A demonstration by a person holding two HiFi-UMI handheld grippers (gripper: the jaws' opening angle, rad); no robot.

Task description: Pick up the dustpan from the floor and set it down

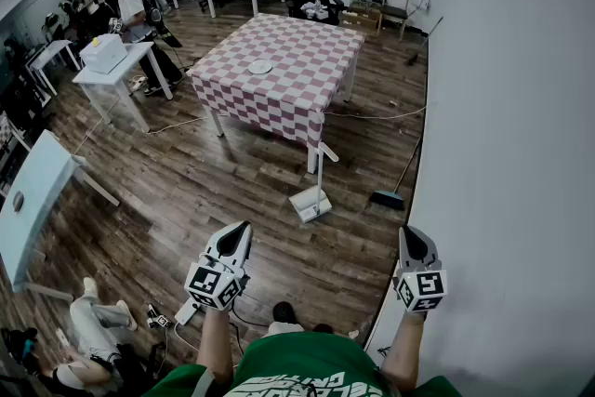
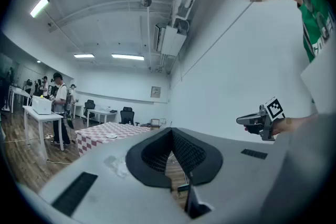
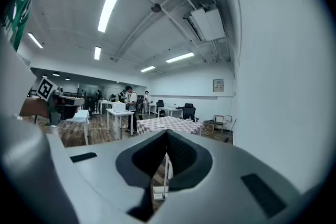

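One dustpan [image 1: 310, 205] stands on the wood floor at centre frame, just below the one checked table [image 1: 307, 60], which bears one plate [image 1: 260, 67]. One broom [image 1: 389, 197] lies to its right, by the wall. At the bottom edge, the left gripper [image 1: 244, 228] and the right gripper [image 1: 406, 233] both have their jaws pressed together on nothing (each well apart from the dustpan). The white lettering on the green shirt [image 1: 297, 377] is unreadable.

Pink-wht checked tablecloth [image 1: 288, 79], wht dustpan [image 1: 309, 205], dk brown wood floor [image 1: 186, 191], wht wall [image 1: 511, 107], green shirt [image 1: 297, 372] w/ wht print
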